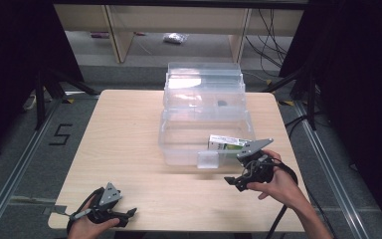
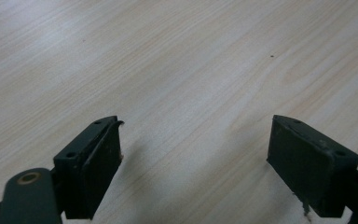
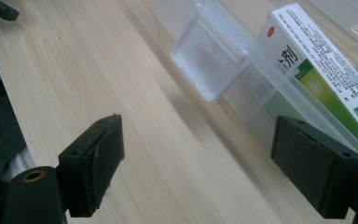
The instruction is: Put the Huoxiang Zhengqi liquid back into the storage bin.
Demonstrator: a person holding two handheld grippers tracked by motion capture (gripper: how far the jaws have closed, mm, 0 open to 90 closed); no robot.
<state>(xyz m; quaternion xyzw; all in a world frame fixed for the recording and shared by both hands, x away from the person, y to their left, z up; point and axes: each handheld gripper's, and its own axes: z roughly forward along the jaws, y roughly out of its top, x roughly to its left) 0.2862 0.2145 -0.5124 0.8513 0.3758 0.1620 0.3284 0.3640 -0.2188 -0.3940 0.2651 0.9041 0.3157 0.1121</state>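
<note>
Right now my left gripper (image 1: 129, 213) sits at seven o'clock by the table's (image 1: 129, 129) near edge, fingers (image 2: 93, 163) spread over bare wood with open room around. My right gripper (image 1: 231, 180) hovers at five o'clock, fingers (image 3: 95, 163) spread and empty, just beside the clear bin's (image 1: 179, 149) front wall and its latch tab (image 3: 209, 60). Inside the bin, toward three o'clock, a green-and-white box (image 1: 227, 143) lies against that wall. The lid (image 1: 204, 84) stands open at twelve.
</note>
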